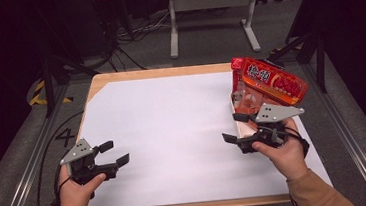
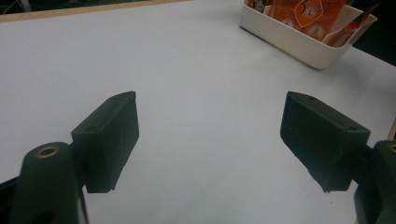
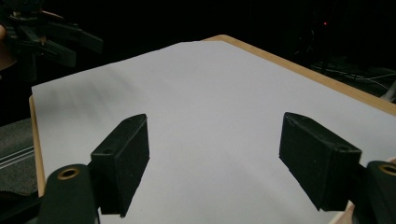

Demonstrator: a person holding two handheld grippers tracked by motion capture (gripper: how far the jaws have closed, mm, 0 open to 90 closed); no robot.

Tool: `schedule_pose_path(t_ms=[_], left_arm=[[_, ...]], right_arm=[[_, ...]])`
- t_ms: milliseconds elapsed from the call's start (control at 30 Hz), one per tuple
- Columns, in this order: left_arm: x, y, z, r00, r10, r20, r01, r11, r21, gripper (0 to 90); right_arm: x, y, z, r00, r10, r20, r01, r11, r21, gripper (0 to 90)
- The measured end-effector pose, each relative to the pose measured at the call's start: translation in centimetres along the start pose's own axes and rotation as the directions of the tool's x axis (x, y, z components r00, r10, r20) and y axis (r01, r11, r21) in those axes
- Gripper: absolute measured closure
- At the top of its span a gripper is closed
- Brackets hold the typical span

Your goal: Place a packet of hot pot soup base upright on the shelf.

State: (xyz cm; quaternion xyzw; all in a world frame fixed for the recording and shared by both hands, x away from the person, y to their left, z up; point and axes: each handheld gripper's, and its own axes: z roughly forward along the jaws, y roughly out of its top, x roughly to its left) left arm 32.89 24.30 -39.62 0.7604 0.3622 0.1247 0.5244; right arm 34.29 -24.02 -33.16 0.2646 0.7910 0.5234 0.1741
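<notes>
Both grippers wide over the white bench.
Left gripper lower left, right gripper lower right beside the snack-filled bin; neither holds anything.

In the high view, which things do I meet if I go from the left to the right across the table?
left gripper held open → bare white table surface → right gripper, also open → white bin with the red snack bag in it.
</notes>
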Motion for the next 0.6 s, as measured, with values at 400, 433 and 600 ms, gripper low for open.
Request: schedule_pose_path(t_ms=[400, 433, 600], left_arm=[[-0.3, -1.4, 0.7, 1.0000, -0.008, 0.000, 0.008, 0.9998, 0.021, 18.8], [-0.3, -1.5, 0.8, 1.0000, -0.006, 0.002, 0.006, 0.9998, 0.021, 18.7], [-0.2, -1.6, 0.6, 1.0000, -0.003, 0.006, 0.003, 1.0000, 0.003, 17.1]], right_arm=[[2.4, -4.5, 4.9, 1.0000, 0.001, 0.001, -0.001, 1.000, 0.028, 22.9], [2.5, -4.9, 5.2, 1.0000, 0.005, 0.002, -0.005, 1.000, 0.031, 22.8], [2.3, -6.0, 5.9, 0.9998, 0.018, 0.012, -0.019, 0.999, 0.051, 22.1]])
